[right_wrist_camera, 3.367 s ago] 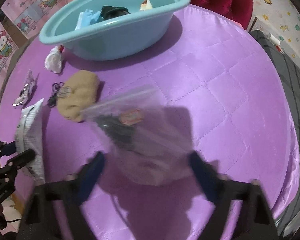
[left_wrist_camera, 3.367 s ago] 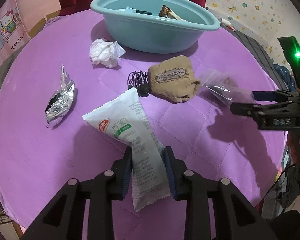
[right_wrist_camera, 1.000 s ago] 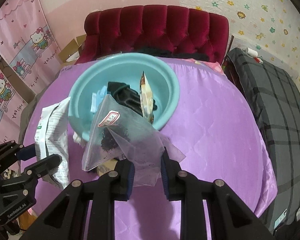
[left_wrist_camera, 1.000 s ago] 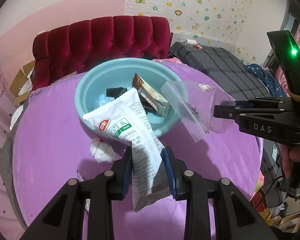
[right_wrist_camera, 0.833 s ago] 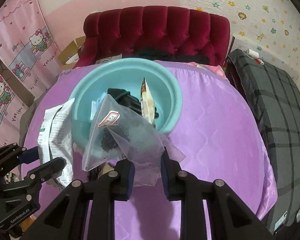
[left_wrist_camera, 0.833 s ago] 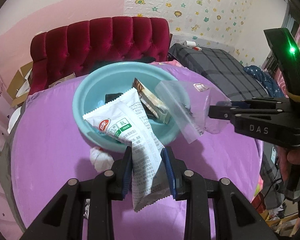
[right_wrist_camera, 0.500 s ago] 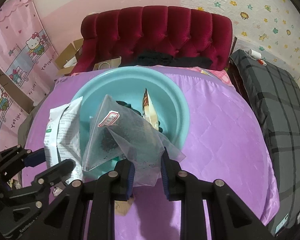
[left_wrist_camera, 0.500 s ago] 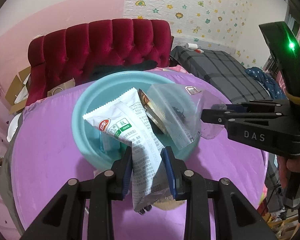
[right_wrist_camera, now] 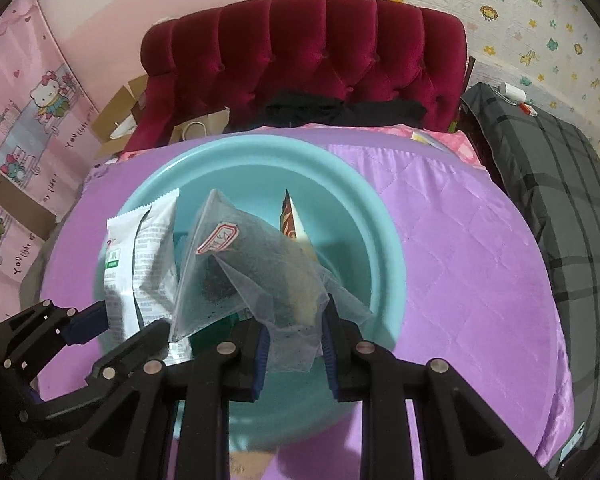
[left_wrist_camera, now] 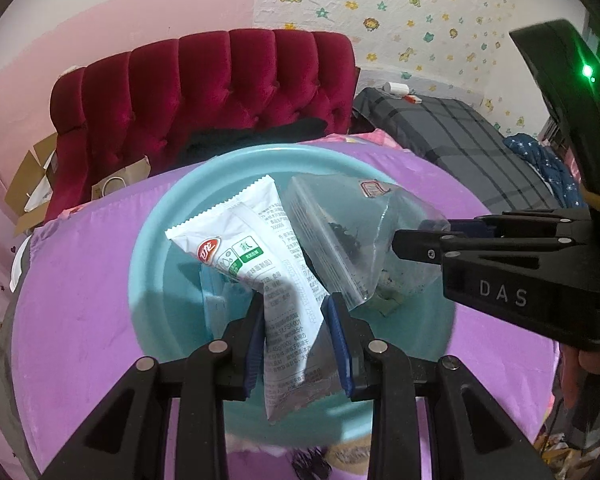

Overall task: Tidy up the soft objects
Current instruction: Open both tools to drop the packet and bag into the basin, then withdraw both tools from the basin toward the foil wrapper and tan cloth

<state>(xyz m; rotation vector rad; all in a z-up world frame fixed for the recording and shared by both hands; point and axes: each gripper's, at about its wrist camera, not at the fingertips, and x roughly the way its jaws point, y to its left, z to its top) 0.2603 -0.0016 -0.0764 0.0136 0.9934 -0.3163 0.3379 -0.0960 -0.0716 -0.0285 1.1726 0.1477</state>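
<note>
My left gripper [left_wrist_camera: 296, 312] is shut on a white snack packet [left_wrist_camera: 260, 256] with green and red print, held up over the teal basin [left_wrist_camera: 148, 280]. My right gripper [right_wrist_camera: 294, 312] is shut on a clear zip bag [right_wrist_camera: 252, 264] with dark crumbs inside, also above the basin [right_wrist_camera: 364, 216]. In the left wrist view the right gripper [left_wrist_camera: 420, 236] comes in from the right with the clear bag [left_wrist_camera: 340, 232] beside the packet. The right wrist view shows the left gripper [right_wrist_camera: 100, 320] at lower left with the packet [right_wrist_camera: 140, 256]. A brown wrapper [right_wrist_camera: 290, 220] stands in the basin.
The basin rests on a round table under a purple quilted cloth [right_wrist_camera: 460, 264]. A red tufted headboard [left_wrist_camera: 220, 80] stands behind the table, a grey plaid bed [right_wrist_camera: 560, 184] to the right. A tan cloth piece and a dark hair tie [left_wrist_camera: 312, 464] lie just below the basin's near rim.
Both grippers have carried their bags forward and a little down, from short of the basin to right over it. The basin now fills the middle of both views. Both grips are unchanged.
</note>
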